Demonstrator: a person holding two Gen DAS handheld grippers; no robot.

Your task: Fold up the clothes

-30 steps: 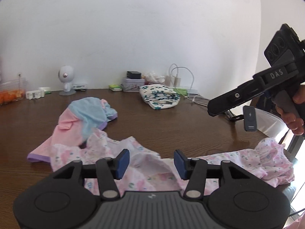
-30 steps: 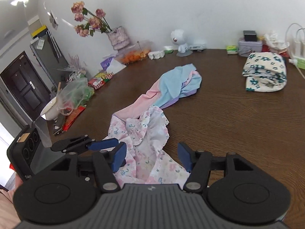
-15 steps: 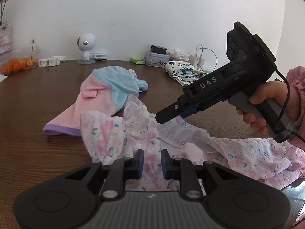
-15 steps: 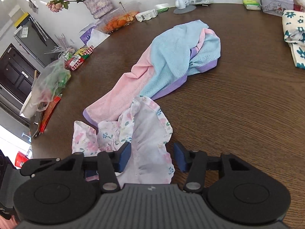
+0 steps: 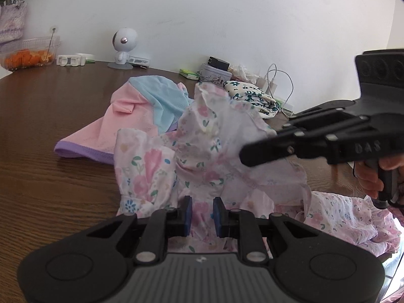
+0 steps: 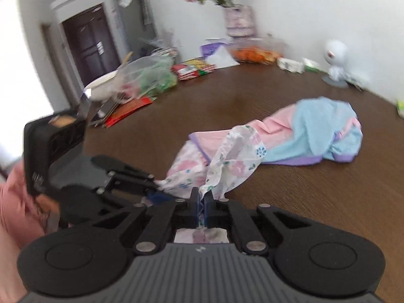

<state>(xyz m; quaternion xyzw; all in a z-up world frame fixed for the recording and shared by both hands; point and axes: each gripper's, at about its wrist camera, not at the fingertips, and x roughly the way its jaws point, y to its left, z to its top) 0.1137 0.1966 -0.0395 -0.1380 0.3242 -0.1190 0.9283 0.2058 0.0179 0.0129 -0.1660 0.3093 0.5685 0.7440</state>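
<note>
the right gripper (image 6: 201, 205) is clenched on a pinch of the floral garment (image 5: 202, 146), its jaws having just closed, and a frilled edge stands lifted from them. the left gripper (image 5: 202, 214) has its two blue pads narrowed onto a fold of the same garment; cloth fills the gap and it appears pinched, though the contact itself is hard to make out. the floral garment lies rumpled at the near edge of the wooden table (image 5: 50, 131). just behind it, touching, lies a second garment in pink, blue and purple (image 5: 141, 111). further back sits a third, a folded white piece with dark flowers (image 5: 252, 98). along the wall stand one small white round-headed figure (image 5: 123, 48) and one clear tub of orange pieces (image 5: 27, 55).
</note>
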